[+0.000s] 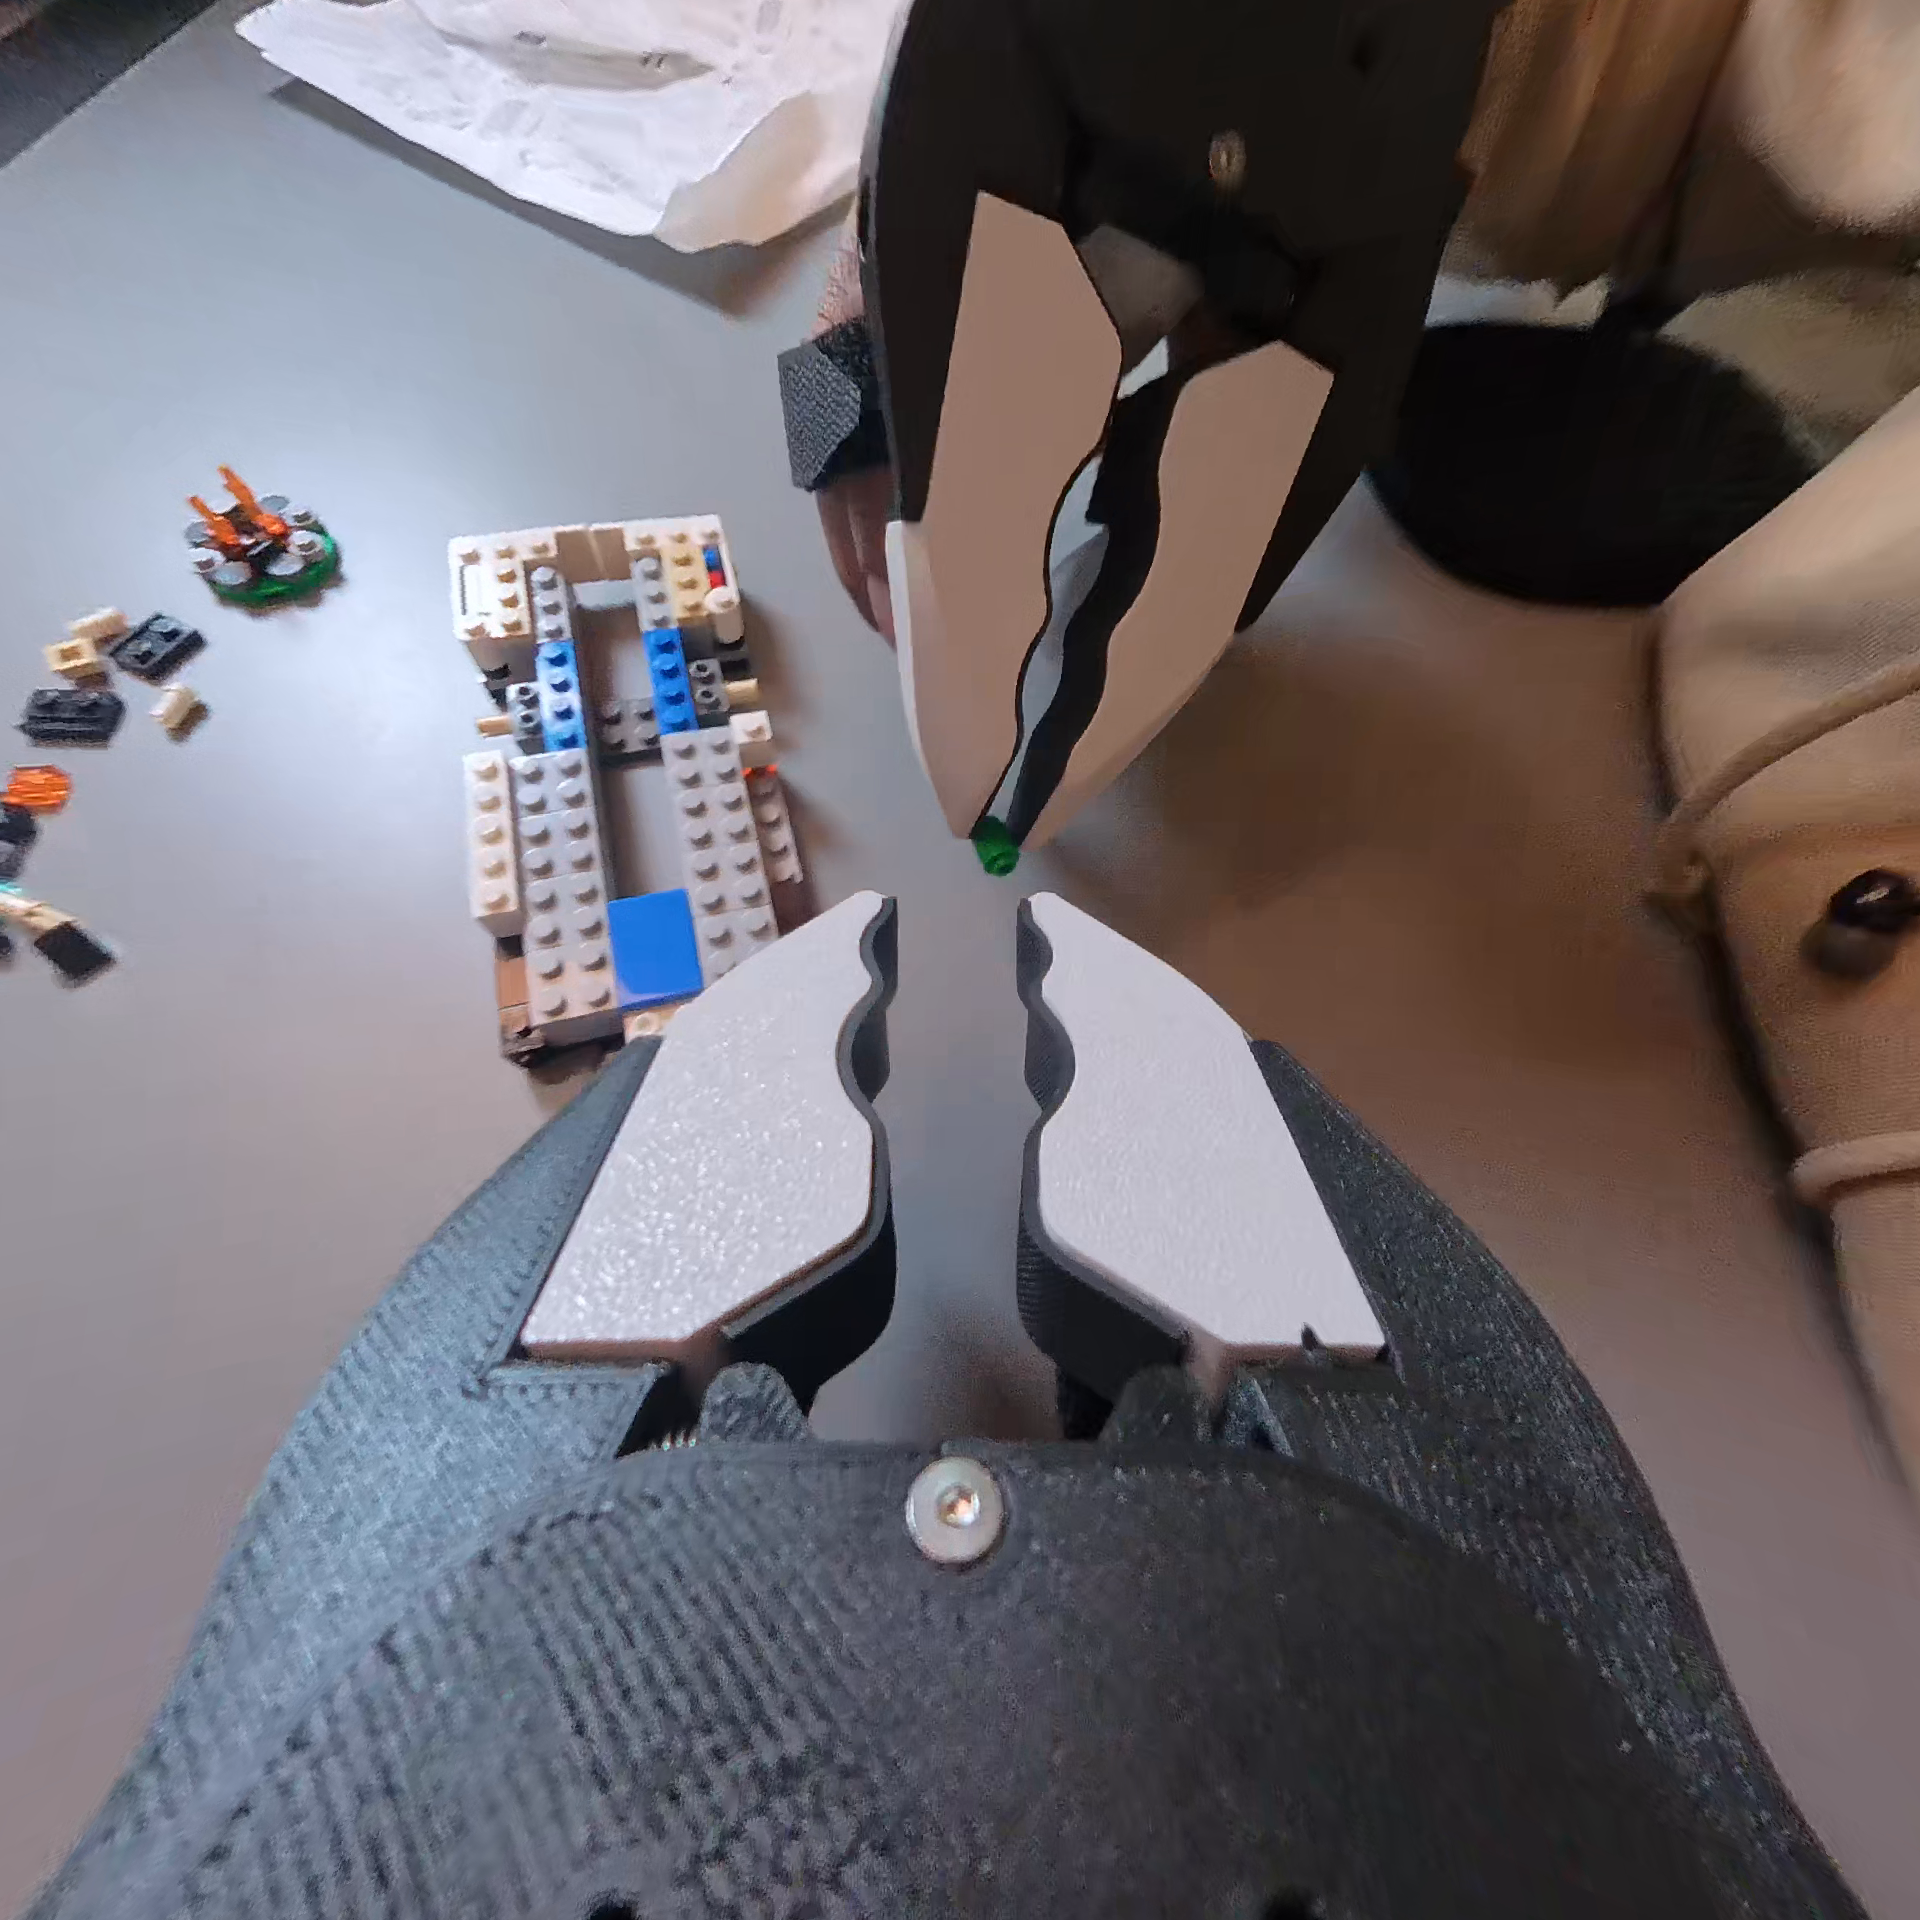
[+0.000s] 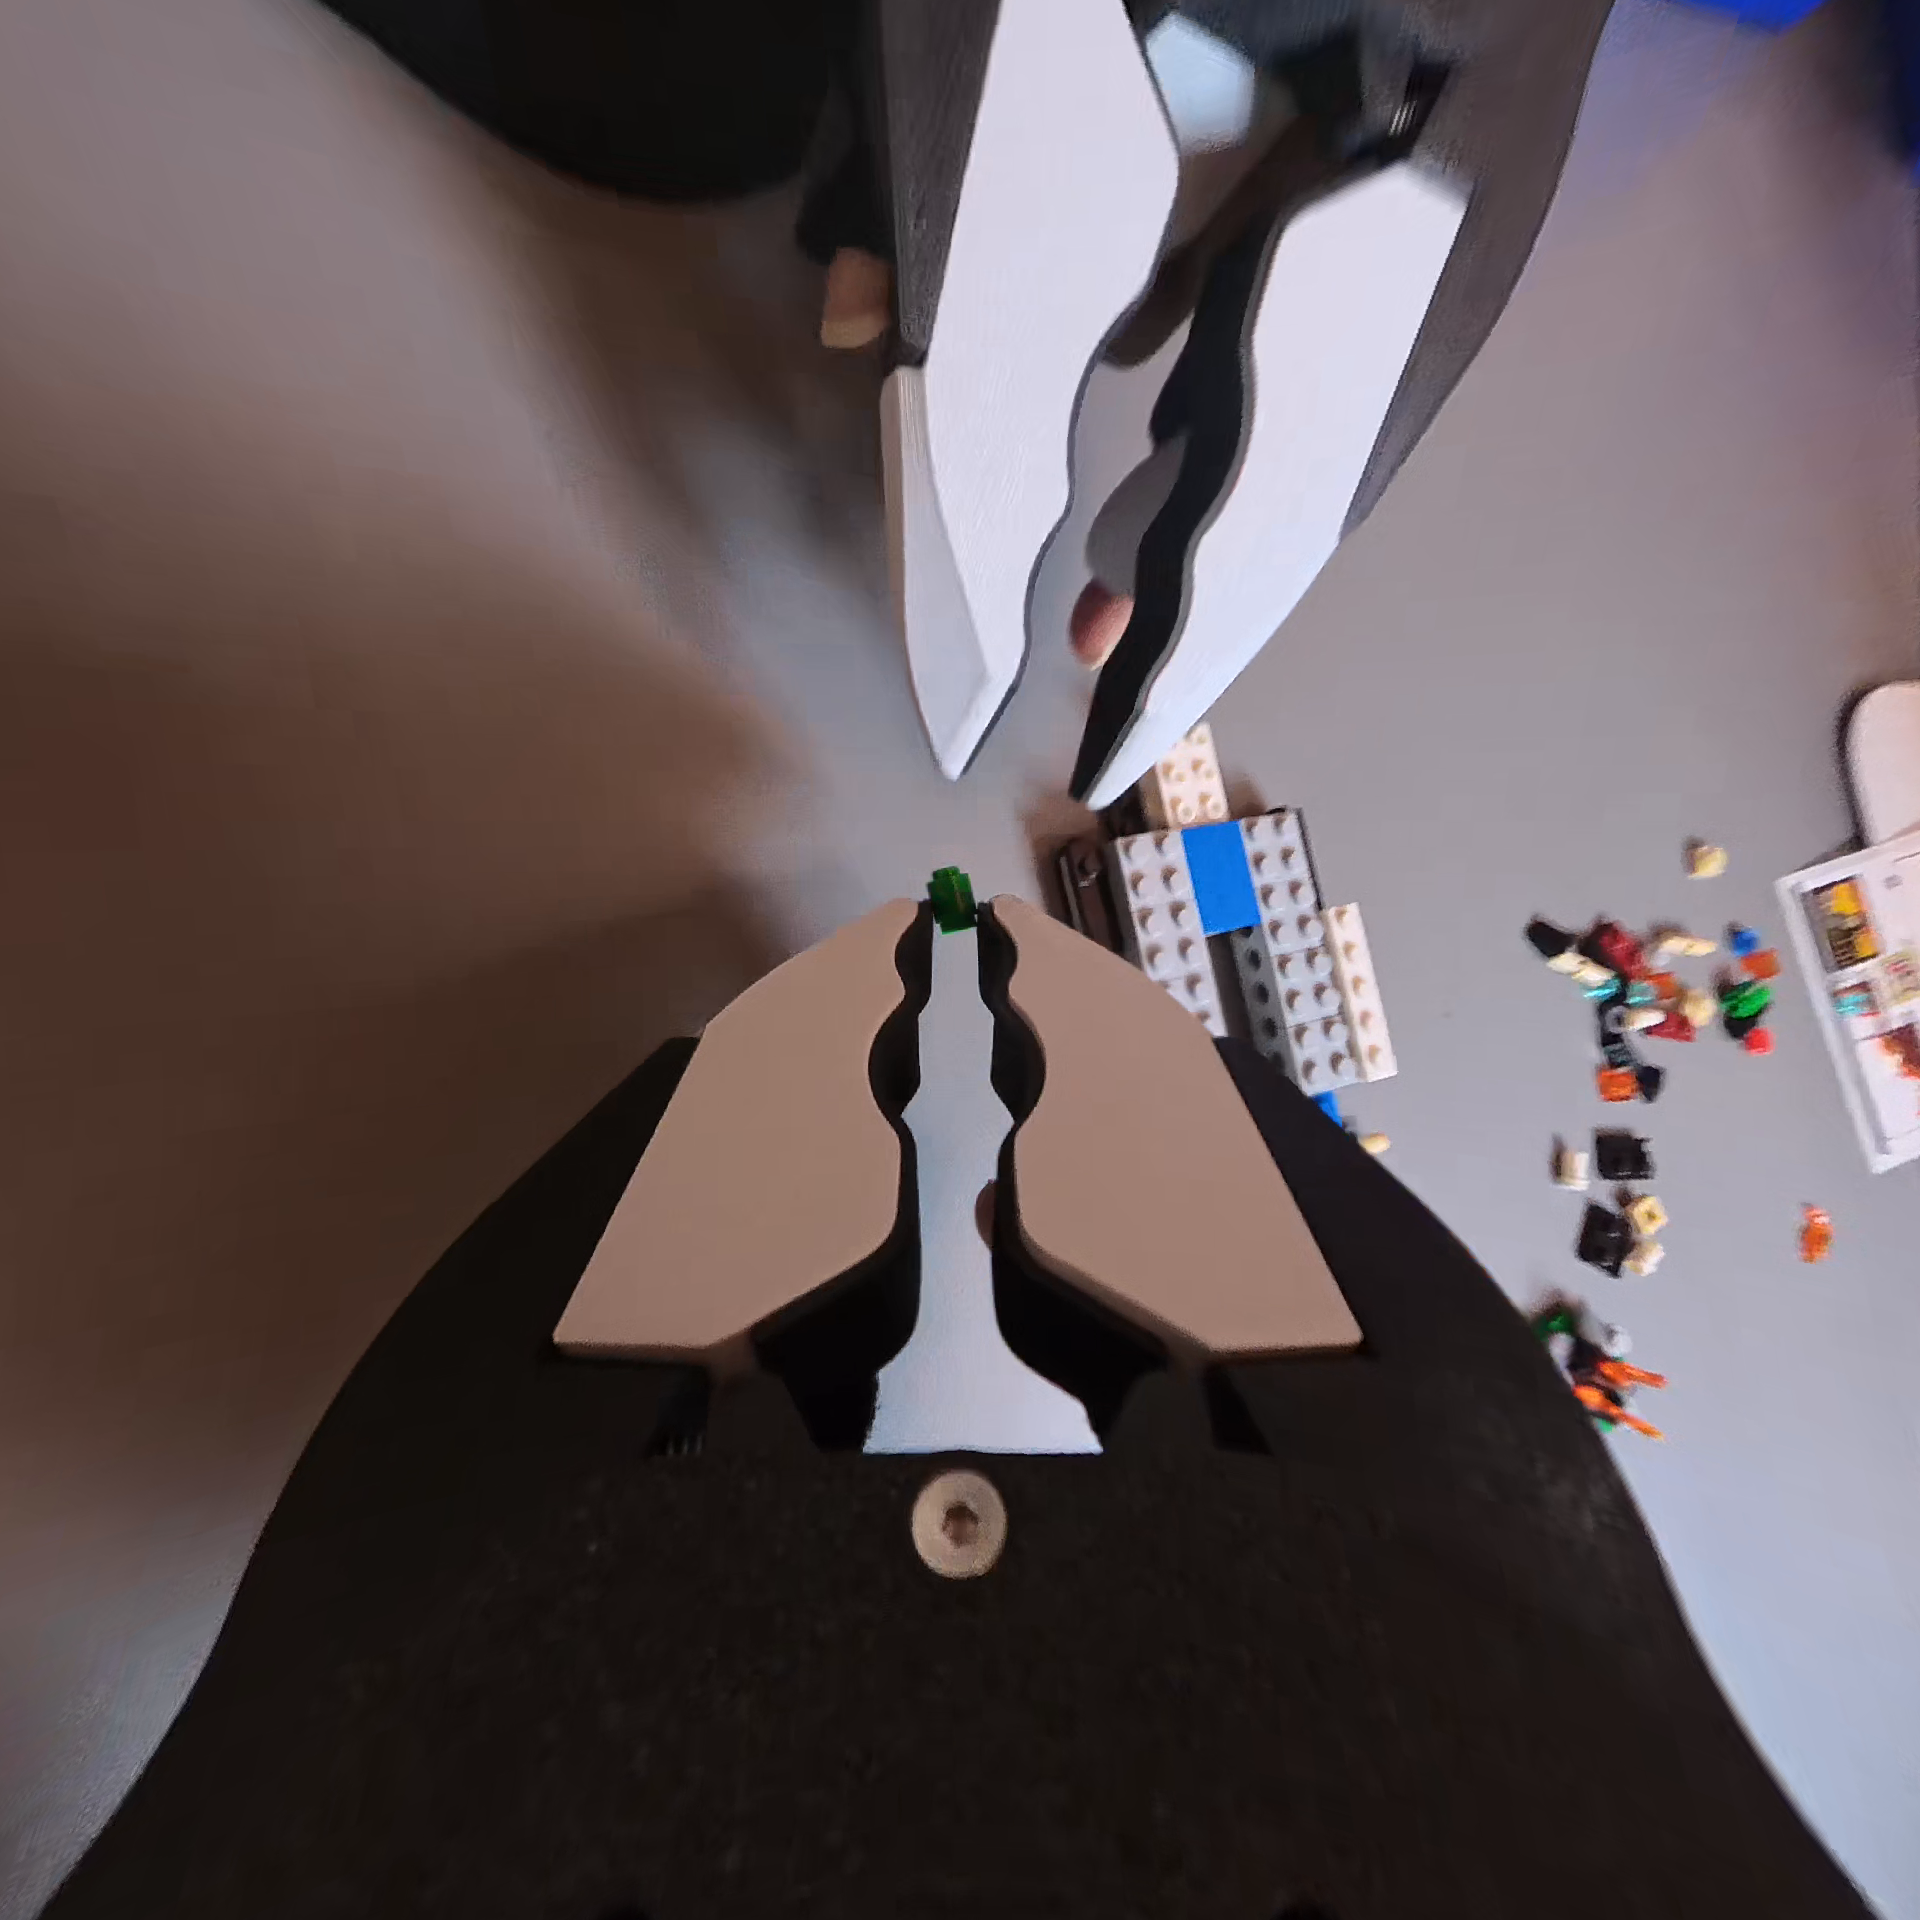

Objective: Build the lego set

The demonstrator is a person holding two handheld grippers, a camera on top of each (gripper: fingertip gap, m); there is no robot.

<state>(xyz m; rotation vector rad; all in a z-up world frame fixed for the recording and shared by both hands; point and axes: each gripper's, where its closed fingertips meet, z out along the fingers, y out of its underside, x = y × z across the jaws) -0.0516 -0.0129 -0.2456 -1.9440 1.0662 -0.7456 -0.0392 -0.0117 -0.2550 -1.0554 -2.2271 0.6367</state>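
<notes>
My right gripper (image 2: 956, 912) is shut on a small green round brick (image 2: 953, 902), pinched at the very fingertips a little above the grey table (image 2: 1507, 623). In the left wrist view the same gripper (image 1: 1000, 826) comes down from above with the green brick (image 1: 995, 834) sticking out of its tips. My left gripper (image 1: 956, 909) is open and empty, its tips just short of the green brick. It also shows in the right wrist view (image 2: 1023, 784), open, beside a long build of grey, white and blue bricks (image 1: 623, 769) (image 2: 1247, 935).
Loose small bricks (image 1: 104, 665) (image 2: 1652, 997) lie scattered beyond the build. A small round green and orange build (image 1: 260, 540) sits near them. White paper (image 1: 582, 104) lies at the far edge, a booklet (image 2: 1860, 987) at the right. A person's beige sleeve (image 1: 1787, 727) is close by.
</notes>
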